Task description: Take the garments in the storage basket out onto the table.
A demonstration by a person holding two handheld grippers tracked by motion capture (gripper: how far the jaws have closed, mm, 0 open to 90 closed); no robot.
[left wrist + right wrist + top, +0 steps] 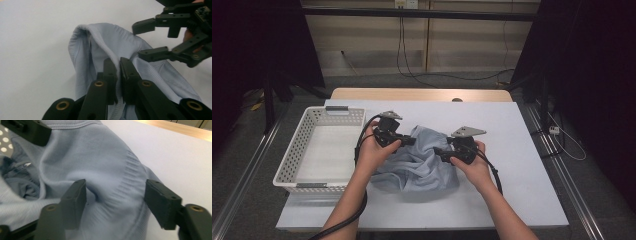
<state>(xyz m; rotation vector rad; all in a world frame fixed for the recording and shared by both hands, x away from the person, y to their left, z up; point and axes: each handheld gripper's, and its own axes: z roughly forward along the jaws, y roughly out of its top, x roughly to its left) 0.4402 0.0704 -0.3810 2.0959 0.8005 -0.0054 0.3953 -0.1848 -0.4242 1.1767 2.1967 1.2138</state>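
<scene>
A crumpled pale blue garment [422, 167] lies on the white-covered table in the middle of the high view. My left gripper [412, 141] reaches in from the left and is shut on the garment's ribbed hem [113, 53], which runs up between its jaws [118, 62]. My right gripper [438, 151] comes from the right with its jaws open. In the right gripper view they straddle a bulging fold of the cloth [107, 165], and the right gripper [116, 192] is not pinching it. The left gripper view shows the right gripper [137, 41] open over the cloth's far side.
A white perforated basket [292, 160] stands at the table's left, just beside my left hand. The white sheet [522, 150] has free room right of the garment and in front of it. A wooden table edge [412, 94] runs along the back.
</scene>
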